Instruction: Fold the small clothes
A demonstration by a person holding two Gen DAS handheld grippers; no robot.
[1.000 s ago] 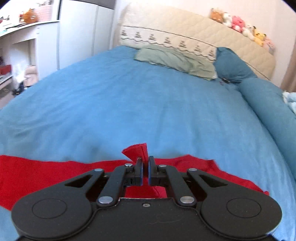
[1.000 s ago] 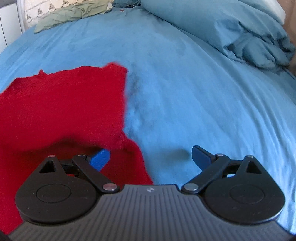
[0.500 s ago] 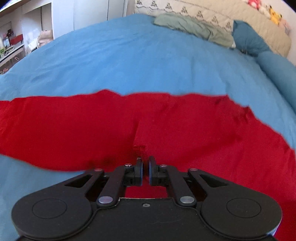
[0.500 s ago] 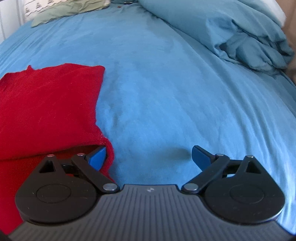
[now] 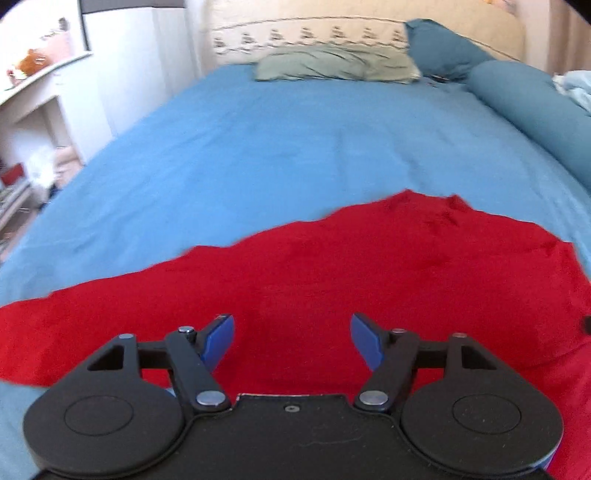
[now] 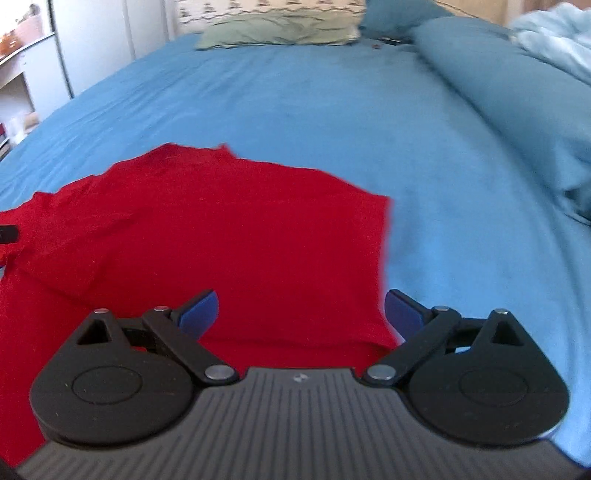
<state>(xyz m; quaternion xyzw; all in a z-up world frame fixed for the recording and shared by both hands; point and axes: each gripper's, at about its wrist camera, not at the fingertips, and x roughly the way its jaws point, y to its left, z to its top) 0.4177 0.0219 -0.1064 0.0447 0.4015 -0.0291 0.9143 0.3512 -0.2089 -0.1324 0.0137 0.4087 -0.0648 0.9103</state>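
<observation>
A red garment (image 5: 332, 273) lies folded over on the blue bed sheet (image 5: 295, 147). My left gripper (image 5: 291, 338) is open and empty, just above the near part of the red cloth. In the right wrist view the same red garment (image 6: 221, 229) lies with its right edge straight. My right gripper (image 6: 301, 312) is open and empty over the garment's near right corner. A dark bit of the other gripper (image 6: 8, 234) shows at the left edge.
A green pillow (image 5: 332, 68) and a beige headboard (image 5: 314, 33) stand at the far end. A rolled blue duvet (image 6: 498, 92) runs along the right side. White cupboards and shelves (image 5: 55, 92) stand beyond the bed's left edge.
My left gripper was shut on the red cloth and carried it forward over the garment; it has now opened and let go. My right gripper stayed open and shifted onto the garment.
</observation>
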